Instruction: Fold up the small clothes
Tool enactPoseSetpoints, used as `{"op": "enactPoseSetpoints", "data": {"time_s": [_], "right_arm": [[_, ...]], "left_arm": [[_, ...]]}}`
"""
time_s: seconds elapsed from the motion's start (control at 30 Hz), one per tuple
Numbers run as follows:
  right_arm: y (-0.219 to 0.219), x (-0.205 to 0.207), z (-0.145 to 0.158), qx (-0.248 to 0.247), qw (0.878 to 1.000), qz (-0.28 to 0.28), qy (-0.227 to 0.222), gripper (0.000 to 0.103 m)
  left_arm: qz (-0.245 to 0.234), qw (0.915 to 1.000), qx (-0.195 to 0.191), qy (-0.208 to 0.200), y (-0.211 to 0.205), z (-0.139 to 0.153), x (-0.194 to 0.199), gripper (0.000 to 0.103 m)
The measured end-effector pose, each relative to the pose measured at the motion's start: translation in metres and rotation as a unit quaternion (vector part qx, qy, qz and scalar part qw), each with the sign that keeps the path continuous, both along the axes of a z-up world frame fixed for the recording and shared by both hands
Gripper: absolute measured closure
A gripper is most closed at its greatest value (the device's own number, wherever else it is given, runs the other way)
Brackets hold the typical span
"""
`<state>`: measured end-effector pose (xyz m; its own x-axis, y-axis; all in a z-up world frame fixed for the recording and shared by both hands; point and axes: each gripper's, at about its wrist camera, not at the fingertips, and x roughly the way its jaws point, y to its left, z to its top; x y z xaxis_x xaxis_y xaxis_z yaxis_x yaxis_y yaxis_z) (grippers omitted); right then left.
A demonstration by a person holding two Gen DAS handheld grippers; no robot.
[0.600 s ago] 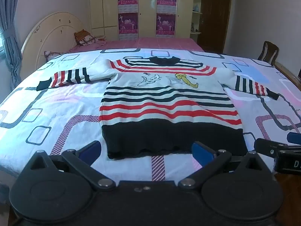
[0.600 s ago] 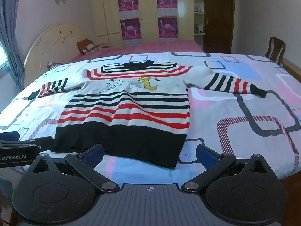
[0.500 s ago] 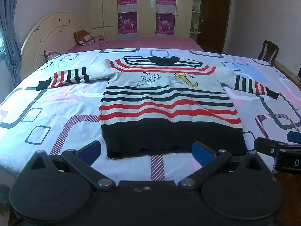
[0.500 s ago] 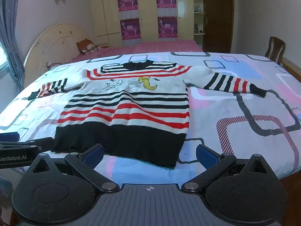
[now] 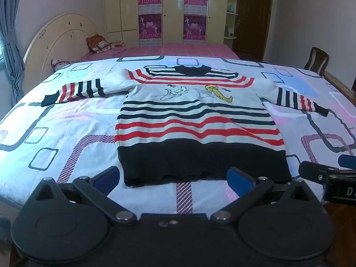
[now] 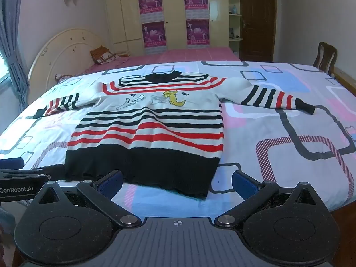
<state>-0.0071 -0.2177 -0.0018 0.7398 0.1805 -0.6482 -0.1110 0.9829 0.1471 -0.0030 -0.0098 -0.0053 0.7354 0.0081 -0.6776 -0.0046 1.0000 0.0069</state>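
Observation:
A small knitted sweater (image 5: 195, 124) with red and black stripes, a black hem and cartoon figures on the chest lies flat on the bed, front up, both sleeves spread out sideways. It also shows in the right wrist view (image 6: 151, 131). My left gripper (image 5: 173, 176) is open and empty, just in front of the black hem near its left half. My right gripper (image 6: 176, 182) is open and empty, just in front of the hem's right corner. Each gripper shows at the edge of the other's view.
The bed sheet (image 5: 66, 129) is white with rounded square patterns. A cream headboard (image 5: 60, 35) and pillows (image 5: 98, 44) are at the left. A wooden chair (image 5: 316, 61) stands at the right. Wardrobes with posters (image 5: 173, 11) and a door fill the back wall.
Both grippers have moved slightly forward toward the hem. The sweater has not moved.

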Motion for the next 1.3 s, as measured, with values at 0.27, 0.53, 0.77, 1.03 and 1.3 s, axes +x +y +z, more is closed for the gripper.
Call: {"op": "enactPoseSetpoints", "data": {"time_s": [0.27, 0.53, 0.77, 1.03, 1.3], "right_arm": [[-0.0002, 0.0018, -0.0002, 0.000, 1.000, 0.000, 0.001, 0.000], [-0.0016, 0.0018, -0.0011, 0.001, 1.000, -0.003, 0.000, 0.000], [-0.0007, 0.0043, -0.0016, 0.000, 1.000, 0.000, 0.000, 0.000], [-0.0004, 0.0032, -0.0006, -0.001, 1.000, -0.002, -0.001, 0.000], [-0.0007, 0.0027, 0.0004, -0.001, 1.000, -0.001, -0.002, 0.000]], "left_arm": [[0.000, 1.0000, -0.002, 0.005, 0.0054, -0.0007, 0.0025, 0.000], [0.003, 1.0000, 0.000, 0.007, 0.0053, -0.0007, 0.0033, 0.000], [0.002, 1.0000, 0.002, 0.006, 0.0035, -0.0006, 0.0032, 0.000], [0.003, 1.0000, 0.001, 0.006, 0.0032, -0.0006, 0.0023, 0.000], [0.002, 1.0000, 0.001, 0.005, 0.0037, -0.0005, 0.0019, 0.000]]}}
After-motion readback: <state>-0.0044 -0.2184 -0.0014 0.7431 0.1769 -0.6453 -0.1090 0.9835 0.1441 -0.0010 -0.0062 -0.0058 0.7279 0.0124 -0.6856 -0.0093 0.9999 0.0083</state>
